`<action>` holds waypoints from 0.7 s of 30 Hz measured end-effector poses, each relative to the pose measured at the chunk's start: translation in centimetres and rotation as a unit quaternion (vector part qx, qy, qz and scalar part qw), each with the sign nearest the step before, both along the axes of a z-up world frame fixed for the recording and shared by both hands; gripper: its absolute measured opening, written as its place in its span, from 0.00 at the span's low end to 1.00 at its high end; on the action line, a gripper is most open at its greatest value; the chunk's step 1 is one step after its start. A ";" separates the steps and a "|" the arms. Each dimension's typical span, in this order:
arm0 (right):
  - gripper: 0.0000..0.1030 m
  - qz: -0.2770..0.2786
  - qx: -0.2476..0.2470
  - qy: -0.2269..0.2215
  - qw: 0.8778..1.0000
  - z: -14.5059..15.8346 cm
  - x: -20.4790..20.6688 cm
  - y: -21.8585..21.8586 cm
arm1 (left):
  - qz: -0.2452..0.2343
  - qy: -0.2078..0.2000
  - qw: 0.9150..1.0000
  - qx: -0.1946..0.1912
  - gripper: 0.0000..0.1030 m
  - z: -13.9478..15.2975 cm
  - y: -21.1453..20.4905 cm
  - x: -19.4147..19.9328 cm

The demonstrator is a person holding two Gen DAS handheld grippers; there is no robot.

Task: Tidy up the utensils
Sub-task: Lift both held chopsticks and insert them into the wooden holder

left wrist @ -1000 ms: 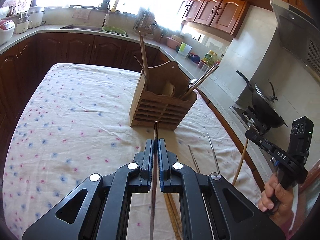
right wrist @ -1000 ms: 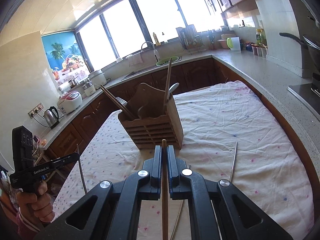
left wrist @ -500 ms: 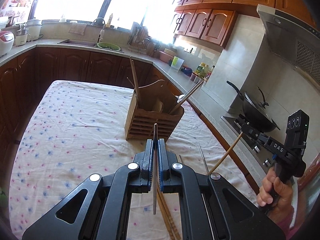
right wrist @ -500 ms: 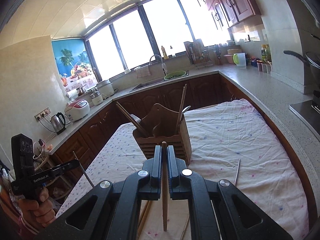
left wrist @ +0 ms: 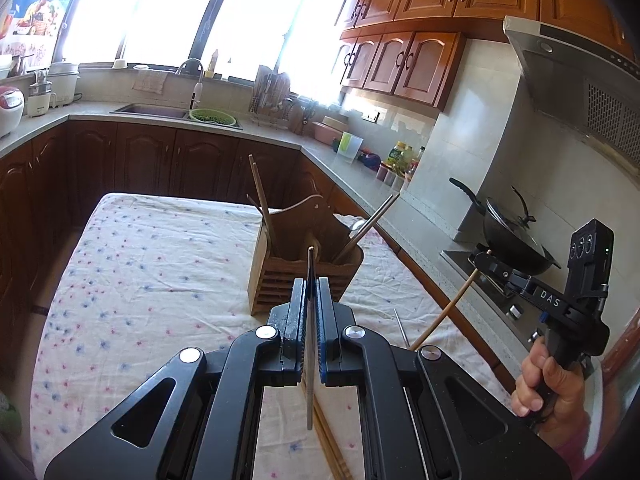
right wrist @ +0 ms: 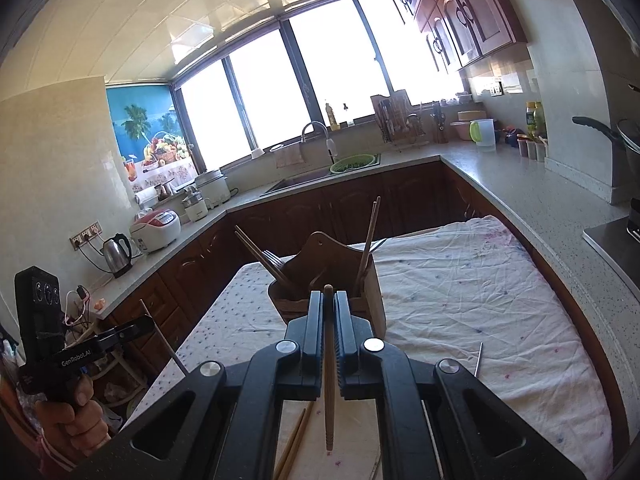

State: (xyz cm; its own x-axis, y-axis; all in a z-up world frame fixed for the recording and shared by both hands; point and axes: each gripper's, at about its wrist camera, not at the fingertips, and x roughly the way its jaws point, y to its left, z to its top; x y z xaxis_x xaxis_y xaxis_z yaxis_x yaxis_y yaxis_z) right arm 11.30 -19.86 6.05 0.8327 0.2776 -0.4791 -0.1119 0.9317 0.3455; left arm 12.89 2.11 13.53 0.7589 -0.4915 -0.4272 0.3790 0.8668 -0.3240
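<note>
My left gripper [left wrist: 311,285] is shut on a thin metal chopstick [left wrist: 310,380] that hangs upright over the flowered tablecloth [left wrist: 140,280]. Just beyond it stands the wooden utensil holder [left wrist: 276,280], with wooden chopsticks, a metal chopstick and a fork in it. My right gripper [right wrist: 329,295] is shut on a wooden chopstick [right wrist: 329,392], also facing the holder [right wrist: 336,260]. Each gripper shows in the other's view: the right one [left wrist: 485,258] with its wooden chopstick [left wrist: 444,312], the left one [right wrist: 141,326] with its metal chopstick [right wrist: 164,340].
A loose metal chopstick [right wrist: 479,358] lies on the cloth at the right, and wooden chopsticks [right wrist: 296,444] lie under my grippers. A wok [left wrist: 516,236] sits on the stove to the right. Counters with a sink [right wrist: 316,178], rice cooker [right wrist: 156,228] and kettle [right wrist: 116,254] ring the table.
Both grippers have risen with their chopsticks, whose lower ends now hang clear above the cloth. The holder sits lower and farther off in both views.
</note>
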 end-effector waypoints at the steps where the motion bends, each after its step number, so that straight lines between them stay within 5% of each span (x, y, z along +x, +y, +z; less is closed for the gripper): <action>1: 0.05 0.000 0.000 -0.002 1.000 0.2 0.2 0.0 | 0.001 -0.005 1.000 0.001 0.03 0.4 0.0 0.2; 21: 0.05 -0.023 -0.021 -0.092 0.995 8.1 10.8 -0.3 | 0.043 -0.134 0.990 0.000 0.03 10.9 -2.0 10.1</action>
State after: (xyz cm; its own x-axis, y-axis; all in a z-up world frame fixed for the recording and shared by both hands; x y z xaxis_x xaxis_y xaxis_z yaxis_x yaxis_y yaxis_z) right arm 22.13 -20.16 14.13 0.9188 0.2211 -0.3271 -0.1275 0.9503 0.2841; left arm 22.98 0.08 24.44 0.8841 -0.4198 -0.2052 0.3757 0.8997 -0.2221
